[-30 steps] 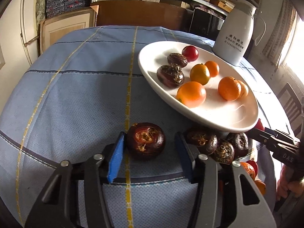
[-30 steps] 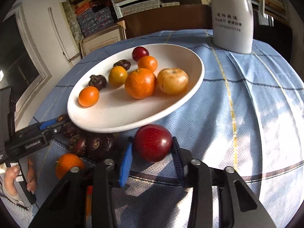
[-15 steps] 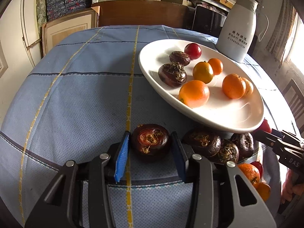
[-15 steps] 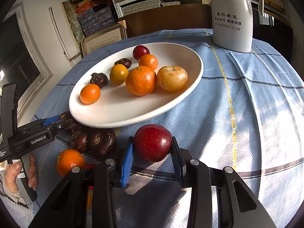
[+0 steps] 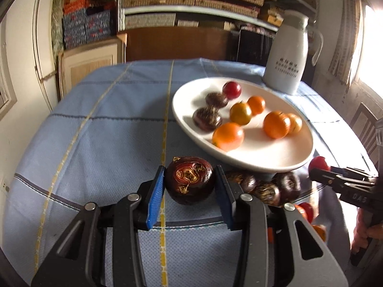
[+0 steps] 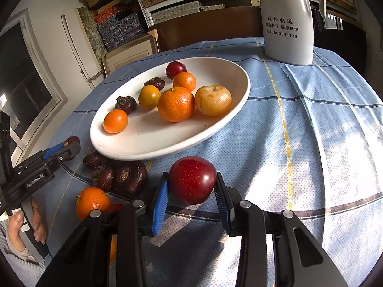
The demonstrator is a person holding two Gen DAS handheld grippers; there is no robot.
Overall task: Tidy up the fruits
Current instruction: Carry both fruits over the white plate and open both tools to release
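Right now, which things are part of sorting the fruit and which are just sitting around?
Part of the job:
left gripper, shut on a dark brown fruit
right gripper, shut on a red fruit
white plate
loose fruit pile

Just lying about:
white jug
blue tablecloth
shelves

Blue tablecloth [image 6: 311, 143] with yellow and dark stripes; white plate [image 6: 229, 117]; dark purple-brown fruit [image 5: 189, 179]; speckled red plum [image 6: 192, 179]; white jug [image 6: 286, 21], black lettering.
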